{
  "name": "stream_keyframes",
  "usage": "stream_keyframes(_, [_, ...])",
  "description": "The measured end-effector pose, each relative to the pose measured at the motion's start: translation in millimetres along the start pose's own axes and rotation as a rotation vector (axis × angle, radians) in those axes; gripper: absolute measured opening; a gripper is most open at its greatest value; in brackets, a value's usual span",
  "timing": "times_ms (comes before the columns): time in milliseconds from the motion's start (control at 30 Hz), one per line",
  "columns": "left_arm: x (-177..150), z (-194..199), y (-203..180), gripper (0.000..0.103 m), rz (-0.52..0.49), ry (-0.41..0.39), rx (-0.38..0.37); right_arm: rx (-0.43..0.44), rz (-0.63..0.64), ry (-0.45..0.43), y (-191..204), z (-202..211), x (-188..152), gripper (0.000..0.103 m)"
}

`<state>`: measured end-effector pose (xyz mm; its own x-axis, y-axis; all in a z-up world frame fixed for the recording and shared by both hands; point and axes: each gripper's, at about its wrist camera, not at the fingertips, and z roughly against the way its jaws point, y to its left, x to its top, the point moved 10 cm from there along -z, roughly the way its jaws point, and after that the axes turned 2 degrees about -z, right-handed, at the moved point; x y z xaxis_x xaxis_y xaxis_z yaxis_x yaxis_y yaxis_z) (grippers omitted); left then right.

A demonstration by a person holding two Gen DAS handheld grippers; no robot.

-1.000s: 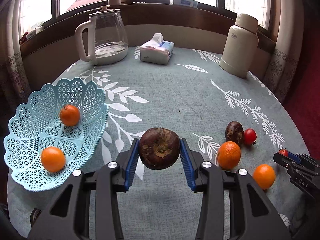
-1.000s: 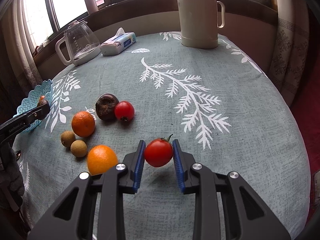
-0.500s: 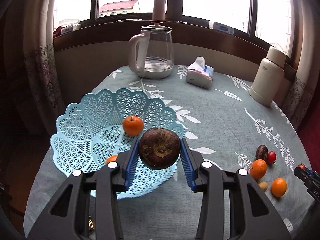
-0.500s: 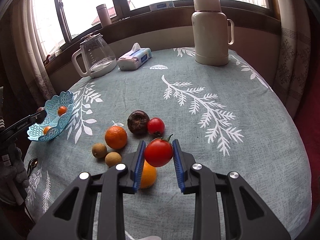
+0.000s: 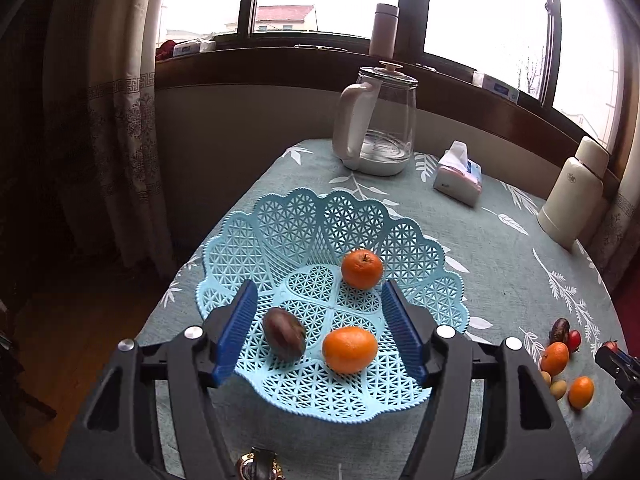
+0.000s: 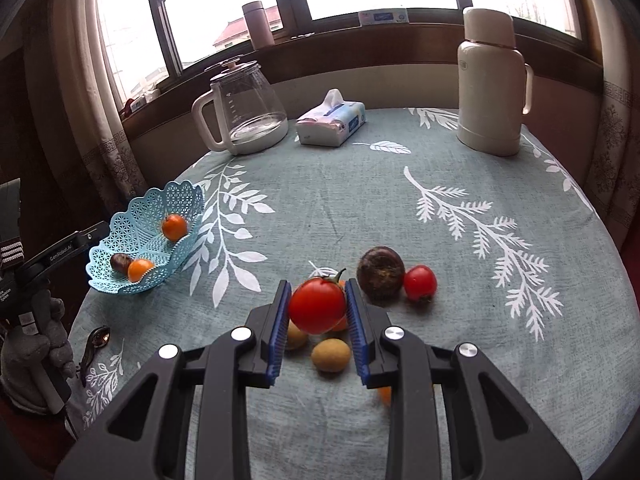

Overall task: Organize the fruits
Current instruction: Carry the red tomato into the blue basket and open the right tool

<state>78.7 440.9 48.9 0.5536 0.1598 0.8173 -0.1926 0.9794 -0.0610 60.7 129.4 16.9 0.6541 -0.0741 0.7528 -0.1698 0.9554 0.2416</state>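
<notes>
Left claw [image 5: 320,330] stood wide apart over the blue basket [image 5: 280,220], gripping nothing. Dark passion fruit [image 5: 285,339] lay blurred on the basket floor, between the two blue pads [image 5: 236,330] but touching neither, nearer the left pad. Front orange [image 5: 349,349] sat just beside that fruit, to its right, also within the gap. Back orange [image 5: 362,269] sat farther in the basket, beyond the pad tips, apart from the other two.

Right claw [image 6: 318,316] was clamped on a tomato [image 6: 317,305], both pads pressed against its sides, stem up, held above the tabletop [image 6: 360,200]. Relative to the tomato: second passion fruit [image 6: 380,274] lay on the tabletop just to the right and beyond, with a small tomato [image 6: 419,282] touching its right side. Two small tan fruits lay below the held tomato: one [image 6: 331,355] in the gap between the claw pads, the other [image 6: 296,338] partly hidden by the left pad. An orange [image 6: 340,324] peeked out from behind the tomato, mostly hidden. Another orange [image 6: 385,394] showed as a sliver under the right pad.

From the right wrist view the basket sat well to the tomato's left near the tabletop edge, holding the three fruits, left claw's body at its rim. Glass kettle [image 6: 244,108], tissue pack [image 6: 331,122] and cream thermos [image 6: 490,84] stood at the far side of the tabletop, well apart from the tomato. A gloved hand [image 6: 32,364] held the left claw's handle.
</notes>
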Motion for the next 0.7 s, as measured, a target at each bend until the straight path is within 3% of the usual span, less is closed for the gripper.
stream_keyframes(500, [16.5, 18.5, 27.6, 0.08, 0.06, -0.04, 0.014, 0.178, 0.117, 0.024, 124.9, -40.0, 27.2, 0.028])
stream_keyframes(700, [18.1, 21.4, 30.2, 0.08, 0.07, -0.041, 0.004, 0.207, 0.153, 0.036, 162.4, -59.9, 30.7, 0.028])
